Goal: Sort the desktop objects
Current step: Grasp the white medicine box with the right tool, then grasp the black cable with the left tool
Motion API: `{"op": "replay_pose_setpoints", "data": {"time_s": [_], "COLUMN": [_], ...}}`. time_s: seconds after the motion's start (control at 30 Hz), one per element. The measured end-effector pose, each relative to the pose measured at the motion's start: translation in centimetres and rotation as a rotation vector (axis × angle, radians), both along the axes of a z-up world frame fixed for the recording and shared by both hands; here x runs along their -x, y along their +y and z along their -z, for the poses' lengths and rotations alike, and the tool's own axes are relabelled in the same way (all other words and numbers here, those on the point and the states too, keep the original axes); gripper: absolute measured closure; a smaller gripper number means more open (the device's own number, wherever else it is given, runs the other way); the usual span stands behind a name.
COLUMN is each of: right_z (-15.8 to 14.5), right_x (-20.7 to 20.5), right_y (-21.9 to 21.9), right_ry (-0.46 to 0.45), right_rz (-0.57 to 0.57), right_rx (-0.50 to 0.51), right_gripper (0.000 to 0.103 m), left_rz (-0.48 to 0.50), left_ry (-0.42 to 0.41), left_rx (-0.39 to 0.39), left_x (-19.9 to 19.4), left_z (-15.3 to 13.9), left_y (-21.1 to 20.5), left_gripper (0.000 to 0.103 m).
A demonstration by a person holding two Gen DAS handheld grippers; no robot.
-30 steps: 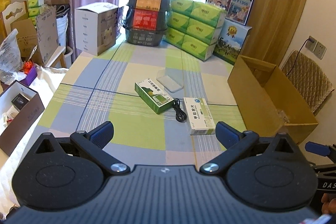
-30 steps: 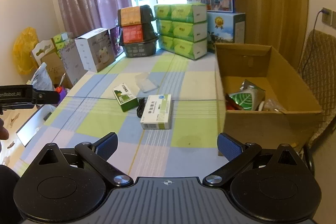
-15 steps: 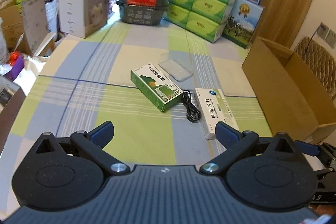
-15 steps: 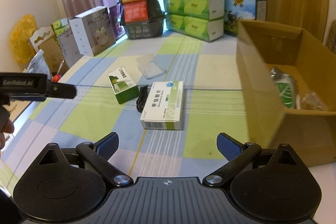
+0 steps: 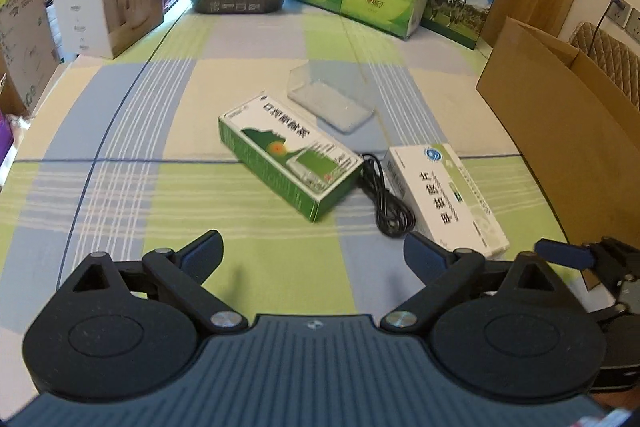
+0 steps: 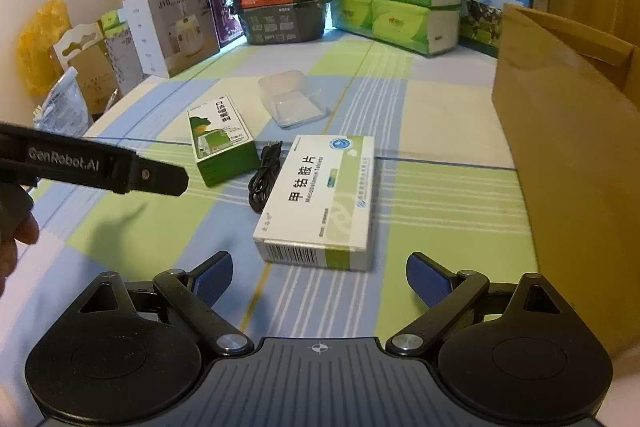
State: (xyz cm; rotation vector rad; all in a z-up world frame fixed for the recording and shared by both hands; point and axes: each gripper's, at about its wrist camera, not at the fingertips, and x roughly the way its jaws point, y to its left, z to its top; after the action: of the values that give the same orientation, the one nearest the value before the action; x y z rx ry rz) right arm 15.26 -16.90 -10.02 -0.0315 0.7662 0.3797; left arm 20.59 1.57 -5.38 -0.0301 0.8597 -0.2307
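Green and blue checked cloth (image 5: pixel 248 239) covers the table in the left wrist view, where the left gripper (image 5: pixel 312 253) hangs spread wide and empty, short of a green box (image 5: pixel 290 169). A coiled black cable (image 5: pixel 386 199) lies between that box and a white box (image 5: pixel 446 197); a clear plastic case (image 5: pixel 330 97) sits behind. In the right wrist view, the right gripper (image 6: pixel 319 277) gapes, holding nothing, just before the white box, with the cardboard carton (image 6: pixel 568 147) at right.
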Motion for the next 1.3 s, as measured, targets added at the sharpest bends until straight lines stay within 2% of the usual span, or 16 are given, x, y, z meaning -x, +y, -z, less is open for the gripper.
{"op": "replay_pose_setpoints", "data": {"time_s": [0.27,0.33,0.4,0.47,0.57,0.63,0.73,0.87,0.93,0.97,1.03,1.13,1.3], "right_z": [1.2,1.4,1.4,1.2,1.2,1.2,1.0,1.1,1.1,1.0,1.0,0.9,0.5], "right_x": [-2.2,-2.5,-2.6,-2.5,-2.4,-2.4,-2.4,-2.0,-1.9,-1.8,-1.6,-1.5,-0.1], "right_y": [1.1,1.0,0.9,0.5,-0.5,-1.4,-2.3,-2.9,-3.0,-3.1,-3.2,-3.2,-3.4], "right_ry": [0.005,0.012,0.019,0.007,0.004,0.007,0.006,0.003,0.005,0.005,0.003,0.007,0.017], "right_rz": [-0.004,0.001,0.004,0.015,0.049,0.067,0.073,0.076,0.081,0.082,0.082,0.084,0.087], "right_rx": [0.021,0.018,0.025,0.048,0.066,0.065,0.063,0.052,0.048,0.047,0.05,0.055,0.061], "right_gripper": [0.018,0.022,0.033,0.034,0.034,0.034,0.034,0.034,0.034,0.034,0.034,0.034,0.035], "left_rz": [0.031,0.038,0.048,0.06,0.079,0.099,0.134,0.148,0.14,0.139,0.136,0.133,0.158], "left_ry": [0.001,0.004,0.011,0.02,0.03,0.04,0.034,0.031,0.037,0.019,0.009,0.018,0.036], "left_rx": [0.006,0.009,0.011,0.018,0.035,0.052,0.058,0.022,-0.007,-0.022,-0.048,-0.031,-0.052], "left_x": [-1.9,-1.9,-1.9,-2.0,-2.2,-2.5,-3.0,-3.9,-4.4,-4.4,-4.5,-4.2,-1.9], "left_z": [0.2,0.4,0.6,0.8,1.1,1.4,1.7,3.0,3.7,3.8,3.9,3.8,3.4], "left_y": [-0.9,-1.2,-1.5,-1.9,-2.6,-3.3,-4.7,-6.0,-6.3,-6.3,-6.4,-6.2,-6.6], "left_gripper": [0.009,0.01,0.013,0.015,0.023,0.035,0.045,0.054,0.065,0.067,0.08,0.08,0.08]}}
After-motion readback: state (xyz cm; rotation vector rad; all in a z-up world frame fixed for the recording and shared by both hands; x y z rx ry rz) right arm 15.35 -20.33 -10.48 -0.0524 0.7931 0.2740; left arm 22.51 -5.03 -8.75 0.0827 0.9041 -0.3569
